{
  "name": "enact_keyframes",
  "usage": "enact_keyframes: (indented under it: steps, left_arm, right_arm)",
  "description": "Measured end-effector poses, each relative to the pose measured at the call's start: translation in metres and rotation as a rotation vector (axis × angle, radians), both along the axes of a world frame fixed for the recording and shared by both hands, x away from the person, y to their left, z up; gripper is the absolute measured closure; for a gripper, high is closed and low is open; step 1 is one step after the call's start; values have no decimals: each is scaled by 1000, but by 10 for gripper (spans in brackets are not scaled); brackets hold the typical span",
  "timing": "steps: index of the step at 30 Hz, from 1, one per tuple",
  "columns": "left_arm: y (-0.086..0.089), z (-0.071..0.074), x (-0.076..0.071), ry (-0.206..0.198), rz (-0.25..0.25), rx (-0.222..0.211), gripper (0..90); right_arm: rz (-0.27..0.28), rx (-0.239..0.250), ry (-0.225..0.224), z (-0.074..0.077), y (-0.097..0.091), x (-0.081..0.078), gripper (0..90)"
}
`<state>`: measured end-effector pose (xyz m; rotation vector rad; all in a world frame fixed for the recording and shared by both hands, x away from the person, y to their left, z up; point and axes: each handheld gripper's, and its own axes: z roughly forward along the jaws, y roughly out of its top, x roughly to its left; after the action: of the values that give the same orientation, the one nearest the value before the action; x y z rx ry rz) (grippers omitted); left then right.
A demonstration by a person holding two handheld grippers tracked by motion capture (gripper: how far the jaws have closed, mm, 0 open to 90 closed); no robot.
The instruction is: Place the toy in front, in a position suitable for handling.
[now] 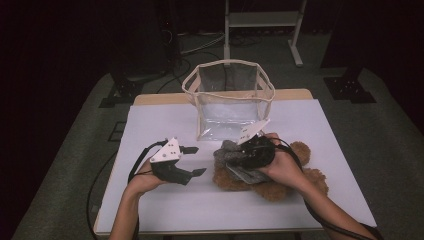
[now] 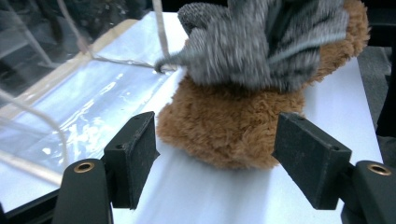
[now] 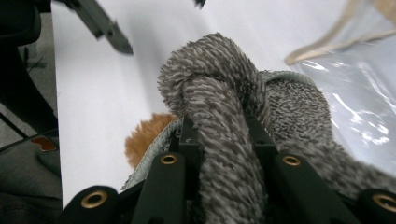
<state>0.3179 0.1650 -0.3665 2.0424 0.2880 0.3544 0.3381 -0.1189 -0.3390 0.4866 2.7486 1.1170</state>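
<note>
Left gripper [image 1: 195,161] empty, jaws apart, near-left of the brown teddy bear [image 1: 280,182]. Right gripper [image 1: 252,152] clenched on grey knit cloth [image 3: 224,116] lying on the bear at centre-right. Risk: the cloth could snag on the fur and drag the bear. Clear bag [image 1: 230,100] just beyond, mouth open; white table [image 1: 150,120] roomy at left.

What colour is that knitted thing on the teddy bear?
Speckled grey and white knit, seen best in the right gripper view.
</note>
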Motion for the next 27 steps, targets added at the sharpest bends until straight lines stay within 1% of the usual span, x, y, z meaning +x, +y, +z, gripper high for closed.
enact_keyframes:
  steps: [2, 3, 4, 6, 9, 10, 12, 15, 17, 18, 21, 23, 24, 26, 27]
  left_arm:
    - [6, 3, -1, -3, 10, 0, 283]
    - [6, 3, -1, -3, 10, 0, 279]
    - [11, 5, -1, -10, 21, -2, 275]
    - [15, 7, -1, -10, 32, -12, 271]
    - [18, 8, -1, -8, 38, -15, 267]
    - [18, 8, -2, -8, 35, -13, 267]
    - [17, 7, -2, -8, 27, 0, 264]
    - [15, 7, -3, -7, 20, 7, 263]
    - [16, 7, -4, -6, 15, 7, 259]
    - [17, 7, -3, -4, 15, 1, 256]
    - [17, 7, -3, -1, 18, 3, 253]
    - [16, 7, -2, -3, 17, 4, 252]
    - [16, 8, -2, -2, 17, 5, 250]
    - [15, 8, -2, -2, 17, 4, 250]
    - [14, 8, -3, -4, 15, 4, 250]
  right_arm:
    - [21, -18, 5, -5, 10, 1, 729]
    - [29, -25, 11, -8, 15, 2, 728]
    - [42, -34, 14, -13, 20, 2, 727]
    - [50, -41, 22, -19, 28, 3, 727]
    - [62, -43, 28, -22, 33, 3, 727]
    - [78, -49, 30, -25, 38, 1, 727]
    - [88, -59, 26, -25, 39, -1, 727]
    - [87, -44, 26, -23, 34, -3, 728]
    - [84, -15, 27, -16, 21, -7, 729]
    - [81, -3, 25, -11, 9, -11, 729]
    - [67, 4, 23, -6, -8, -19, 729]
    - [61, 11, 33, -7, -14, -22, 730]
    - [67, 12, 31, -8, -14, -24, 730]
    - [73, 12, 28, -10, -13, -25, 730]
    - [73, 9, 34, -12, -9, -27, 731]
